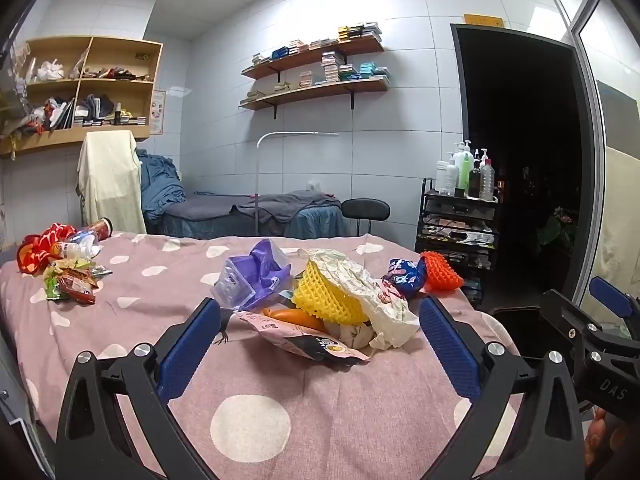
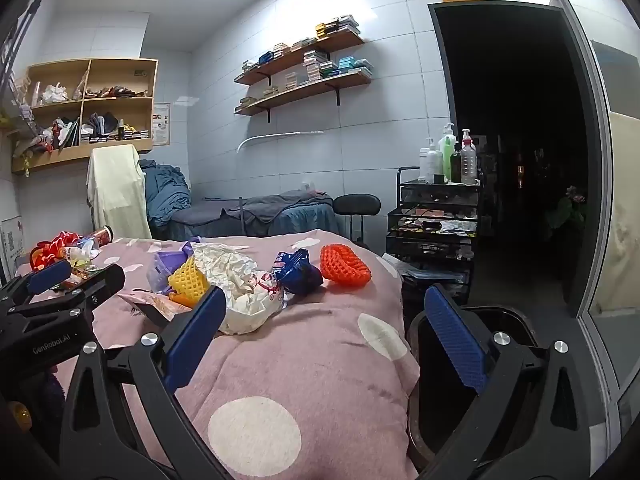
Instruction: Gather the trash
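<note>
**Both grippers wide and empty over a bed strewn with trash**

The left gripper [image 1: 320, 344] hangs just short of the nearest heap, jaws spread wide with nothing between them. The right gripper [image 2: 326, 342] is likewise wide open and empty, poised over the bed's near right corner beside the black trash bin [image 2: 512, 320] on the floor.

The trash lies on the pink polka-dot bedspread [image 1: 256, 432]. Closest in the left wrist view is a tangle: a flat printed snack pouch [image 1: 304, 338], an orange object [image 1: 296, 316], a yellow foam fruit net [image 1: 324, 296], crumpled white paper [image 1: 372, 292] draped across the net, and a purple plastic bag [image 1: 256, 276] behind. Further right sit a blue wrapper [image 2: 298, 270] and an orange foam net [image 2: 344, 266], apart from the heap. A second pile of red packaging and a bottle [image 1: 60, 256] lies well apart at the far left.

The main risk is that the heap overlaps itself: closing on the pouch or net would likely drag the paper along or spill pieces, and light wrappers could slip from the pads or flutter past the bin. The soft bedspread may bunch into the jaws on a low approach. The two grippers sit near each other, so a sideways swing toward the bin could knock them together.

A black trolley [image 2: 436, 216] carrying pump bottles stands just behind the bin, narrowing the room there.
</note>
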### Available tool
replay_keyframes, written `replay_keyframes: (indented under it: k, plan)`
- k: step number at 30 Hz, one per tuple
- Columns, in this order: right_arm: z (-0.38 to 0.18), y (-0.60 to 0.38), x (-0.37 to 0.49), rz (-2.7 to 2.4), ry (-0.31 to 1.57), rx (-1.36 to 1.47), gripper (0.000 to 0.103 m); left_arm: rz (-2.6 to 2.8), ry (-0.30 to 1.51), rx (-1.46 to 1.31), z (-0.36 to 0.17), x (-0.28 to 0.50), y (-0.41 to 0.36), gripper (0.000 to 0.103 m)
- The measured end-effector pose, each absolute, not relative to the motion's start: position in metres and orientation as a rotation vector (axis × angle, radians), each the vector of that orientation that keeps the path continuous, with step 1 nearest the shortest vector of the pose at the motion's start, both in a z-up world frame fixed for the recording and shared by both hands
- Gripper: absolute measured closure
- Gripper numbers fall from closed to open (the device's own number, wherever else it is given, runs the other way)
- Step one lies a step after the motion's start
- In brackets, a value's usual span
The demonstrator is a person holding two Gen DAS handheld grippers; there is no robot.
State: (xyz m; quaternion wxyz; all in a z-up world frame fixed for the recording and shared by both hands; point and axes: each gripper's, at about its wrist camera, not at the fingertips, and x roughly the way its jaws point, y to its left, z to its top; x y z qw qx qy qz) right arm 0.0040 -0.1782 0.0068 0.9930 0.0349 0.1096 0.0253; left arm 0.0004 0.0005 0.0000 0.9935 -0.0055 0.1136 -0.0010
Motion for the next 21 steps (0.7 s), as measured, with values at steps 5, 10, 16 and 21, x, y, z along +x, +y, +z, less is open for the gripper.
replay_keyframes:
  k: [5,10,16,21]
  plan:
    - [0.0061,-0.1776,0.0045,0.049,0.211,0.075,0.005,0.0,0.22,-0.012,0.0004,0.0003,0.0014,0.005]
    - [0.0071,-0.1747,-0.0028,0.051,0.202,0.067,0.005,-0.005,0.212,-0.009,0.0026,-0.0031,0.0003,0.005]
    - [0.003,-0.171,0.0028,0.053,0.213,0.073,0.005,-0.008,0.22,-0.002,0.0076,-0.0051,-0.0003,0.005]
    - [0.0031,-0.1758,0.0041,0.059,0.218,0.072,0.005,-0.008,0.223,-0.006,-0.0022,-0.0011,-0.0042,0.005]
